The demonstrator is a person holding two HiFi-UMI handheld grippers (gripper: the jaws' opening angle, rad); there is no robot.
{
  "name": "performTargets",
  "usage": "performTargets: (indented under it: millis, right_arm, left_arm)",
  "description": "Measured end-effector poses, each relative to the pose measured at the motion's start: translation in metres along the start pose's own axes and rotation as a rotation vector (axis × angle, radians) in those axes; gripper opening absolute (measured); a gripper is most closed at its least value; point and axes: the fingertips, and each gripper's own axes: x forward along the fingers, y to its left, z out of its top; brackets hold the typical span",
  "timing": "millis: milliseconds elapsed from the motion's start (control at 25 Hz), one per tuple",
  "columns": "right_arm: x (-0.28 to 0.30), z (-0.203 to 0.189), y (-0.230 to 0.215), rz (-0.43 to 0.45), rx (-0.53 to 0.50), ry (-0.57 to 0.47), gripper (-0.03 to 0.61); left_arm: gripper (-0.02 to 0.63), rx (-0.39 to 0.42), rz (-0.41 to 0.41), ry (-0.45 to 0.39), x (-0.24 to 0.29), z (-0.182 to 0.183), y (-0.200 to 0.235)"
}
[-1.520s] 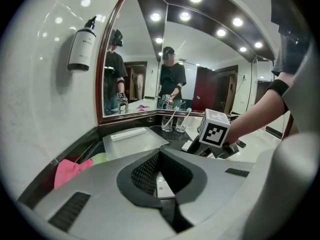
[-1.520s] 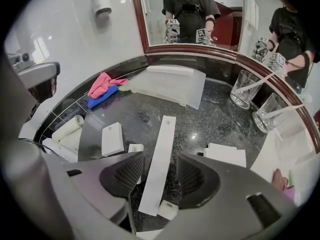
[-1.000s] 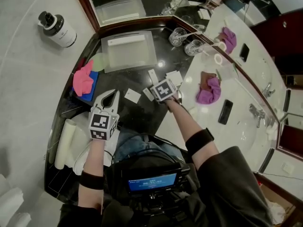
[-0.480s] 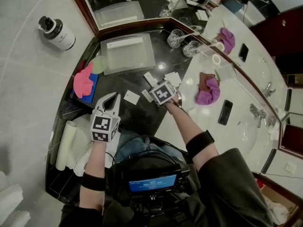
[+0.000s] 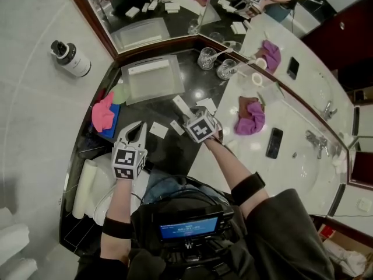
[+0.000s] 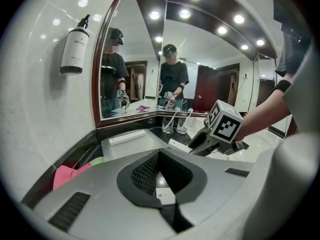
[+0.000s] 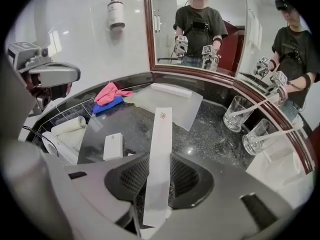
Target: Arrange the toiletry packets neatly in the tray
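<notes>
Print on the long packet (image 7: 162,129) is too small to read, and the left gripper (image 6: 159,152) hides part of a small packet (image 6: 165,196).

Counter: black stone (image 5: 160,107), set in a corner.
Mirror: wood-framed (image 5: 145,4), along the counter's back edge.
Soap bottle: pump type (image 5: 71,59), on the white wall left of the counter.
Glasses: two clear ones (image 5: 206,58) (image 5: 226,69), at the counter's back right corner, a white stick leaning in each.
Pink cloth: crumpled (image 5: 103,112), at the counter's left edge, lying on a blue cloth (image 5: 114,123).
Rolled towel: white (image 5: 85,179), by the counter's near left end.
Purple cloth: bunched (image 5: 249,114), on the white top right of the counter.
Phone: dark (image 5: 274,143), right of the counter, beyond the purple cloth.
</notes>
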Motion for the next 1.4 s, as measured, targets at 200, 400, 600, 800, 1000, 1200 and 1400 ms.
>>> performTargets:
  millis: [200,400,600,800,1000,1200,1400]
  right_arm:
    - [-0.033,0.008,0.003,-0.019,-0.029,-0.105,0.141]
    - [-0.056,0.0,0.005,-0.023,-0.064,-0.164,0.141]
    - [-0.059,-0.008,0.001,-0.035,-0.111,-0.176,0.141]
    - [-0.053,0.015,-0.002,-0.045,-0.228,-0.182,0.141]
    - [-0.034,0.056,0.0,-0.028,-0.355,-0.181,0.141]
    - [-0.01,0.106,0.002,0.016,-0.487,-0.185,0.141]
    - [0.022,0.148,0.001,0.031,-0.633,-0.164,0.141]
  left_arm:
    - [0.0,-0.003,0.009,-0.001,-0.002,0.009,-0.007]
    - [0.0,0.017,0.028,-0.006,-0.001,0.014,-0.013]
    - [0.0,0.014,0.032,0.003,0.003,0.013,-0.021]
    - [0.0,0.012,0.036,0.021,0.008,0.009,-0.017]
    - [0.0,0.0,0.046,0.029,0.013,0.003,0.0]
    - [0.0,-0.008,0.052,0.024,0.026,0.005,0.023]
    - [0.0,-0.035,0.04,0.023,0.041,0.007,0.039]
